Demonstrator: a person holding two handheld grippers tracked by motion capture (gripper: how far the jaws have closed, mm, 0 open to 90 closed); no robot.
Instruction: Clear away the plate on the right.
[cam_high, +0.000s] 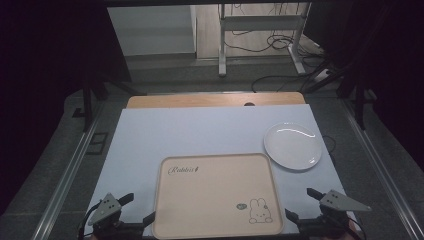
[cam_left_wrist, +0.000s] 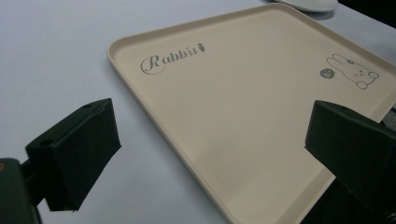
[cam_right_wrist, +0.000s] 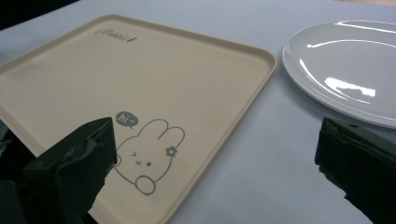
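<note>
Both tongs stand open and empty. The tray (cam_high: 216, 192) lies flat between the left gripper (cam_high: 131, 208) and the right gripper (cam_high: 300, 204), its near corners just beside them. It looks stiff, light and smooth (probably plastic), so pinch its raised rim. The plate (cam_high: 293, 146), beyond the right gripper, is likely breakable.

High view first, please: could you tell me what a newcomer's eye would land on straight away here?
The beige tray lies at the near middle of the pale table, with a rabbit drawing in its near right corner. A glossy white plate sits just off the tray's far right corner. The left gripper and right gripper flank the tray's near corners, jaws open and holding nothing.
</note>
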